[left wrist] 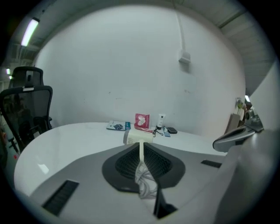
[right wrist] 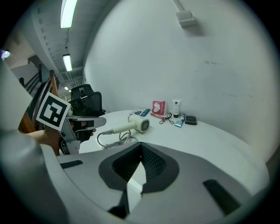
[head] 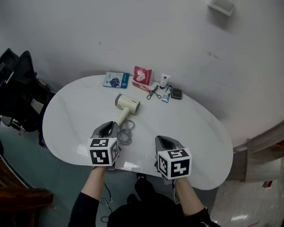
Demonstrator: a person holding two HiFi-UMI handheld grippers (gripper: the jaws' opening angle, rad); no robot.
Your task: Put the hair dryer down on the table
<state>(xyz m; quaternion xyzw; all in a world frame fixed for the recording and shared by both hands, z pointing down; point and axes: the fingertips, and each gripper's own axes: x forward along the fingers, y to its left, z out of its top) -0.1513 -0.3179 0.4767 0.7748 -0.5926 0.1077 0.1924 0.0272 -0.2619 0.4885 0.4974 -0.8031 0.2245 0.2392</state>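
Observation:
A cream hair dryer [head: 127, 104] lies on its side on the white oval table [head: 66, 119], its handle pointing toward me and its grey cord [head: 126, 133] coiled at the handle's end. My left gripper [head: 109, 127] sits just behind the handle's tip. Its jaws stand almost together, and I see nothing pressed between them. In the left gripper view the dryer [left wrist: 139, 136] and cord show through the narrow slit. My right gripper [head: 165, 141] hovers over the table's near edge, shut and empty. From the right gripper view the dryer [right wrist: 139, 124] rests beyond the left gripper [right wrist: 94, 120].
Along the table's far edge lie a blue packet [head: 115, 80], a red packet [head: 143, 75], a white tube [head: 165, 80], an eyelash curler [head: 153, 92] and a dark case [head: 177, 93]. A black office chair [head: 12, 89] stands at the left. A white wall rises behind.

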